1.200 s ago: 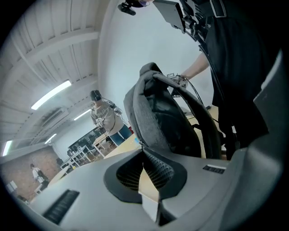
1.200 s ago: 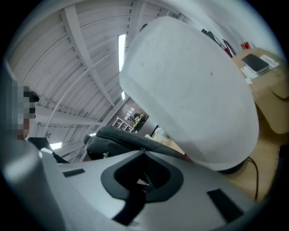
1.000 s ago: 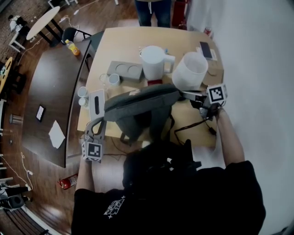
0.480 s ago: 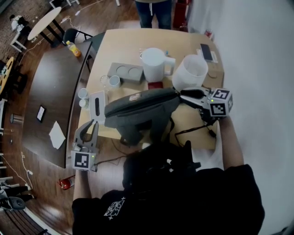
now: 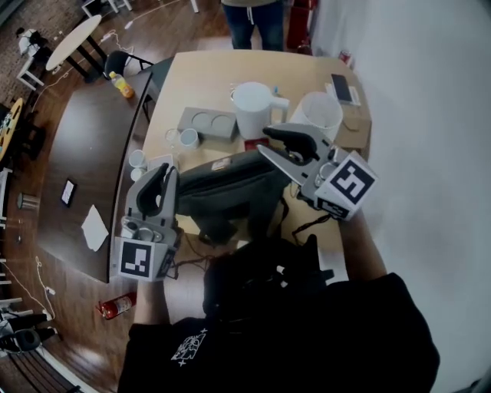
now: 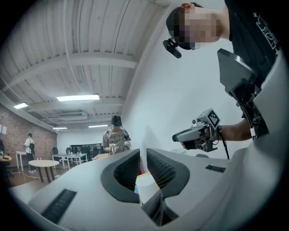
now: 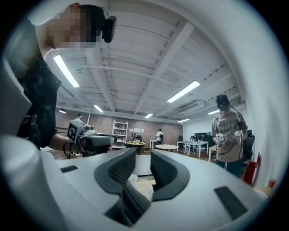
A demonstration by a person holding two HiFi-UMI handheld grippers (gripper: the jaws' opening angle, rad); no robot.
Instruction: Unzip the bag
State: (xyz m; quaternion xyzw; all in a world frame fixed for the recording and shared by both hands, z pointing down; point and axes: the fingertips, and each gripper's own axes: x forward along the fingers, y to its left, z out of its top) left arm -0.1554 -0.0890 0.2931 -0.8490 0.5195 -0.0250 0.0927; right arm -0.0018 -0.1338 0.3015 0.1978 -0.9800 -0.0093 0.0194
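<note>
Your left gripper (image 5: 163, 172) is released: its 2 jaws stand slightly apart, they have just been opening, and nothing sits between them. Your right gripper (image 5: 268, 143) is released as well, its jaws wider apart than the left's, also just opening, and equally empty. You hold both up above the tan table (image 5: 201, 77), each pointing level. In each gripper view the other gripper shows across from it, with ceiling lights behind.

The grey bag (image 5: 230, 178) lies on the near part of that table, between your 2 grippers in the head view, with its straps hanging over the near edge. Neither gripper grips it. You cannot tell from here whether its zip is open, and the right gripper covers the bag's right end in the head view.

Behind the bag stand a white pitcher (image 5: 253, 107) and, to its right, a white bucket (image 5: 316, 115). Left of the pitcher lies a grey tray (image 5: 207, 120) with 2 round hollows, and just beside it a small cup (image 5: 189, 137). A phone (image 5: 343, 87) lies near the far right corner. A black cable (image 5: 307, 222) trails off the near edge by the bag. A dark table (image 5: 84, 146) adjoins the tan one on the left, and a person (image 5: 253, 15) stands at the far end
</note>
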